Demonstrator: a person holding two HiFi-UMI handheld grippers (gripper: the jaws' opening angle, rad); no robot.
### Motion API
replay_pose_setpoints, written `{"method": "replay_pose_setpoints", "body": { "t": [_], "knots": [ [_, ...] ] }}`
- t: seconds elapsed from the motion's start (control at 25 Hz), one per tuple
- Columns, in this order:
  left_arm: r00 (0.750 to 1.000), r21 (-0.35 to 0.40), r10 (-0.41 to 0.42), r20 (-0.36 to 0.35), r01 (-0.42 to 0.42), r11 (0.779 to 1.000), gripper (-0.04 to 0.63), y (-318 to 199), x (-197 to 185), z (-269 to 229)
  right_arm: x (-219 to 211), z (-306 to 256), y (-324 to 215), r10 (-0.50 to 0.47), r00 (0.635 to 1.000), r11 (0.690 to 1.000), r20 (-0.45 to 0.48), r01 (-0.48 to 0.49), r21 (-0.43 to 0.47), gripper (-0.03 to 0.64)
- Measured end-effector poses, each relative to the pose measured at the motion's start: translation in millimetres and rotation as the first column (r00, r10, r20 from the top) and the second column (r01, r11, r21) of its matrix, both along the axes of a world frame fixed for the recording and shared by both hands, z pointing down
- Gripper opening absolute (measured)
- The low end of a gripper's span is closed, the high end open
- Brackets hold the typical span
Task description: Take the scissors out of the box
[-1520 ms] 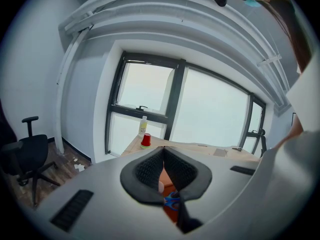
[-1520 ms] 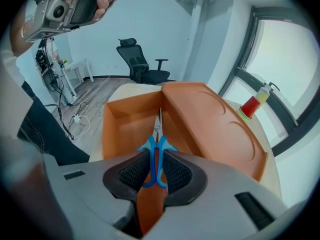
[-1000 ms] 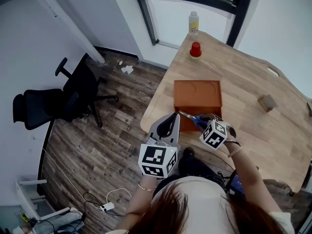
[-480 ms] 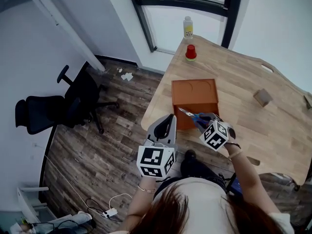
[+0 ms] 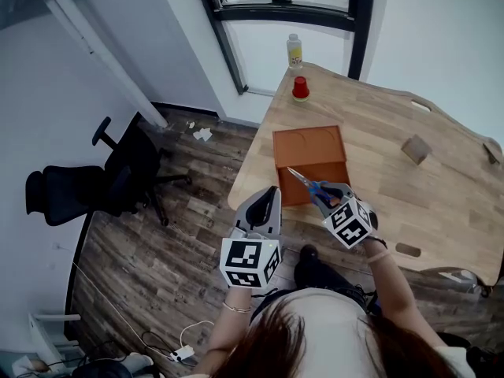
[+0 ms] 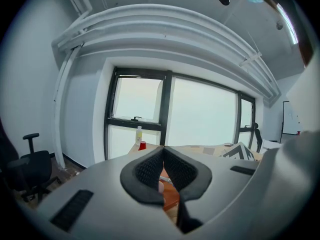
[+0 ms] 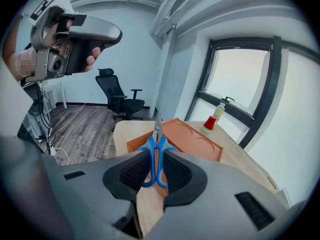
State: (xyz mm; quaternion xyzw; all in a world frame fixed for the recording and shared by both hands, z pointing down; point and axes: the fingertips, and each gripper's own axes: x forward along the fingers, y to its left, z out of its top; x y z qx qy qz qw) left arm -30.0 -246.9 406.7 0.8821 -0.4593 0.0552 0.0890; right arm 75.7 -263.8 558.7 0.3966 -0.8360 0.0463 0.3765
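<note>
the lift-out looks all but done: the right claw (image 7: 152, 173) is clamped on the blue handles of the scissors (image 7: 155, 151), blades pointing out over the orange box (image 5: 309, 146) (clear of it, i judge). the left claw (image 6: 163, 170) is closed, empty, near the box's front corner. next: carry the scissors aside and lay them on bare desk (image 5: 441, 199).

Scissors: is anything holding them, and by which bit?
Yes. The right gripper holds the scissors by their blue handles, pinched between its jaws. The left gripper holds nothing; its jaws are together.
</note>
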Motion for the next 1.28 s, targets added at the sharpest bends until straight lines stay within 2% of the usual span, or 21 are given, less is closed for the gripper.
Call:
{"method": "replay_pose_setpoints", "body": {
  "t": [0.32, 0.6, 1.28],
  "knots": [
    [1.0, 0.023, 0.013, 0.002, -0.013, 1.0, 0.019, 20.9, -13.9, -6.3, -6.8, -26.6, 19.2, 0.078, 0.994, 0.995, 0.07, -0.082, 0.06, 0.112],
    [1.0, 0.047, 0.008, 0.0, -0.008, 0.999, 0.018, 39.0, -30.2, -12.8, -16.6, -56.2, 41.4, 0.148, 0.976, 0.98, 0.163, -0.166, 0.107, 0.112],
    [1.0, 0.09, -0.004, -0.002, 0.004, 0.996, 0.018, 76.4, -44.9, -28.4, -19.8, -127.4, 96.0, 0.2, 0.916, 0.928, 0.347, -0.291, 0.233, 0.112]
  ]
}}
